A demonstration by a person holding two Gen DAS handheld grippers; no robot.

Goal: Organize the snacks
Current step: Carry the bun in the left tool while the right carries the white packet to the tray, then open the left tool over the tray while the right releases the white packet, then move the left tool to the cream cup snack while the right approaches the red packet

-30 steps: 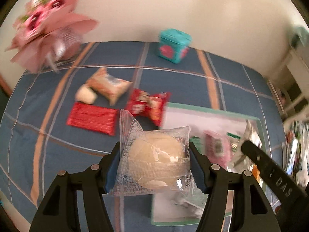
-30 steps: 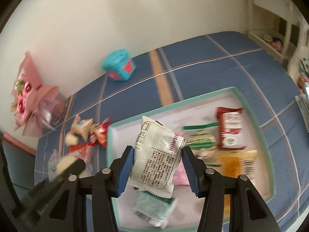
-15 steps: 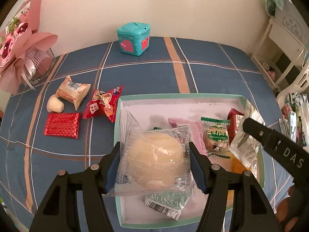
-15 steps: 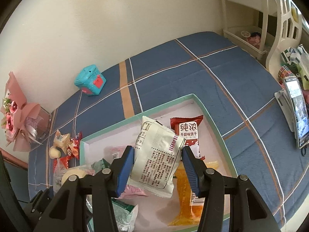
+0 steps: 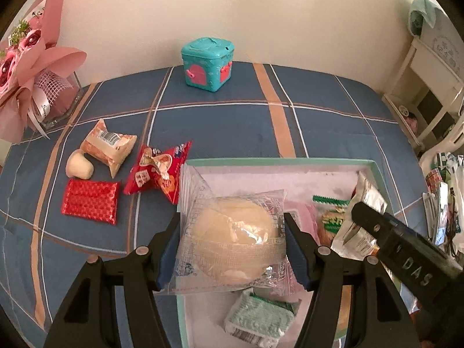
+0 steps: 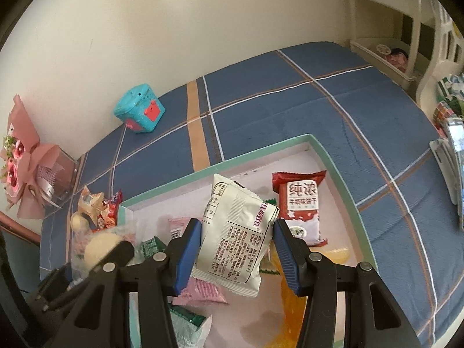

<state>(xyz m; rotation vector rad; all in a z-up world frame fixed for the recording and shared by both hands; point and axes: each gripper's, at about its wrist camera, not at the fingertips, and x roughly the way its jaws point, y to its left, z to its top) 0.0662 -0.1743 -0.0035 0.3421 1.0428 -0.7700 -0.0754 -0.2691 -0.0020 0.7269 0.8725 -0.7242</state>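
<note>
My left gripper (image 5: pixel 232 246) is shut on a clear packet holding a round pale pastry (image 5: pixel 232 232), above the left part of the teal-rimmed tray (image 5: pixel 275 161). My right gripper (image 6: pixel 236 246) is shut on a white snack packet (image 6: pixel 235 237) with printed text, above the tray (image 6: pixel 220 166). In the tray lie a red-and-white biscuit packet (image 6: pixel 301 203), a pink packet (image 6: pixel 203 290), green packets (image 5: pixel 258 319) and an orange one (image 6: pixel 290 304). Left of the tray on the cloth lie a red candy bag (image 5: pixel 158 171), a red foil bar (image 5: pixel 90 201), a beige packet (image 5: pixel 110 146) and a pale bun (image 5: pixel 79 168).
A teal toy box (image 5: pixel 207 63) stands at the back by the wall. A pink bouquet in a glass vase (image 5: pixel 32 78) stands at the back left. White shelving (image 5: pixel 429 81) and a phone stand (image 6: pixel 452 174) are off the right edge of the blue plaid tablecloth (image 6: pixel 290 101).
Both grippers have swung right and come over the tray, still holding their packets. The left view shifted from the loose snacks to the tray; the right moved toward the tray's right end.
</note>
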